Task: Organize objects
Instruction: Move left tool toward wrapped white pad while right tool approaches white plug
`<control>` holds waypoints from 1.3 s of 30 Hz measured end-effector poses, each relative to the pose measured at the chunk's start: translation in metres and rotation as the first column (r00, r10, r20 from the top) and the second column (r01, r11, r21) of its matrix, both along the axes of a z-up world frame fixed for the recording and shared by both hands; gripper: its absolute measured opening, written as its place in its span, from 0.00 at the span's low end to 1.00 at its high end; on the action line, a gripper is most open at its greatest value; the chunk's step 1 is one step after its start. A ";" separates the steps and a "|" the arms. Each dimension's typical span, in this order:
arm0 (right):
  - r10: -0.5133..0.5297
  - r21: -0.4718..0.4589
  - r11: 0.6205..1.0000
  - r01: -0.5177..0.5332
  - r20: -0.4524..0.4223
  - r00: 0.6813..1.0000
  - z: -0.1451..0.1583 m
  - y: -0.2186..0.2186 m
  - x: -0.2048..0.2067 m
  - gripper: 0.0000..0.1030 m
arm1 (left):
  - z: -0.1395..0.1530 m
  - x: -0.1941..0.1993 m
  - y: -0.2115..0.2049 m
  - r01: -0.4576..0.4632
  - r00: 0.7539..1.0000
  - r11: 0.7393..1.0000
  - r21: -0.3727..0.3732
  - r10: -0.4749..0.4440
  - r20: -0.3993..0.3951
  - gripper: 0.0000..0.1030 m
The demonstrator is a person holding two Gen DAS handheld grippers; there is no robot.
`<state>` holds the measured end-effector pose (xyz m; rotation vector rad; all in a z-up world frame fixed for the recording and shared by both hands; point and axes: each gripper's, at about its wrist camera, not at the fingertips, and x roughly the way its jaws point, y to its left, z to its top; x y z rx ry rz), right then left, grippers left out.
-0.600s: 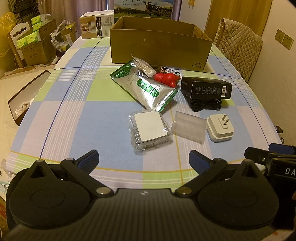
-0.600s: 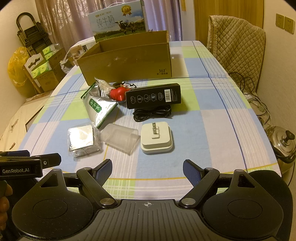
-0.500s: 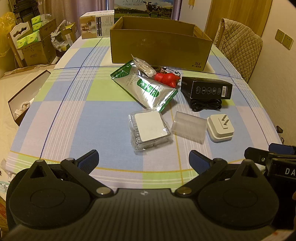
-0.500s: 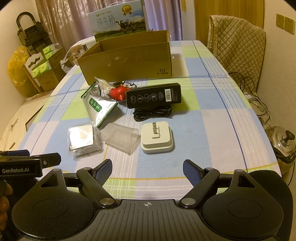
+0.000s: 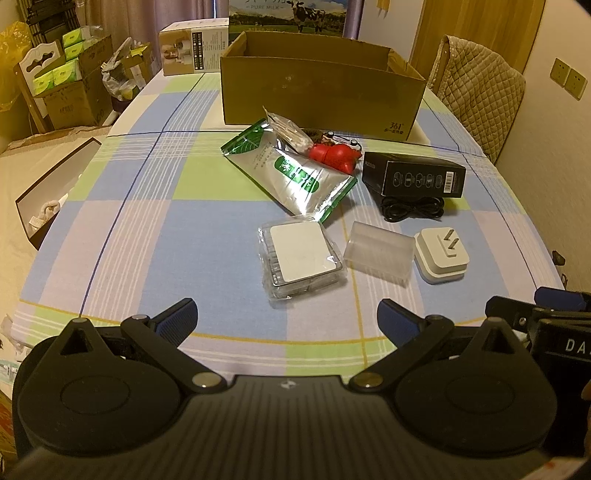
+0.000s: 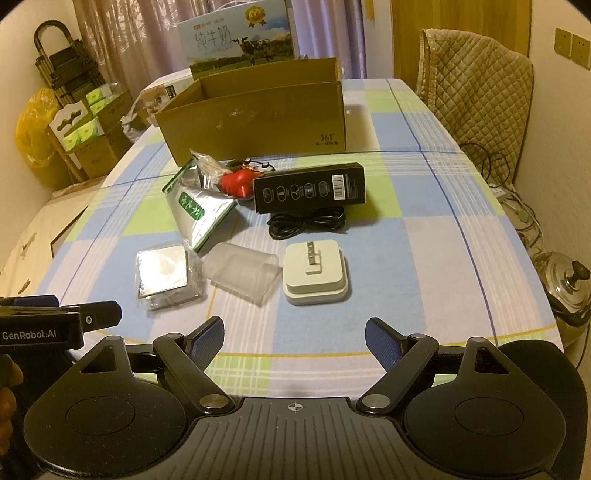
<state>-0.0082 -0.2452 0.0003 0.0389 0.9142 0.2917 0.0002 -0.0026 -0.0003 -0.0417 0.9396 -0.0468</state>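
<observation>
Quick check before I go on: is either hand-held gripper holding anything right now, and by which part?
Nothing is held. The left hand-held gripper and the right hand-held gripper are both open over the near table edge, with nothing between their fingers.

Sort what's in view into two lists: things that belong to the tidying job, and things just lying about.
Belongs to the job:
cardboard box
foil pouch
red toy
black box
black cable
white plug
clear case
wrapped square pack

Lying about:
milk carton
quilted chair
steel pot

Clutter [image 5: 306,254] — before open box [image 5: 321,92]
</observation>
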 end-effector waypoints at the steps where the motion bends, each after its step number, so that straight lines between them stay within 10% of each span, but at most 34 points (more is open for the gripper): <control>1: -0.001 0.002 1.000 0.001 0.000 1.000 0.000 0.000 0.000 0.79 | 0.000 0.000 0.000 0.000 1.000 1.000 0.000 0.000 0.000 0.99; 39: 0.006 0.000 1.000 -0.006 -0.006 1.000 -0.027 -0.015 0.045 0.78 | -0.042 0.054 0.000 -0.031 0.998 0.997 -0.064 0.027 -0.058 0.96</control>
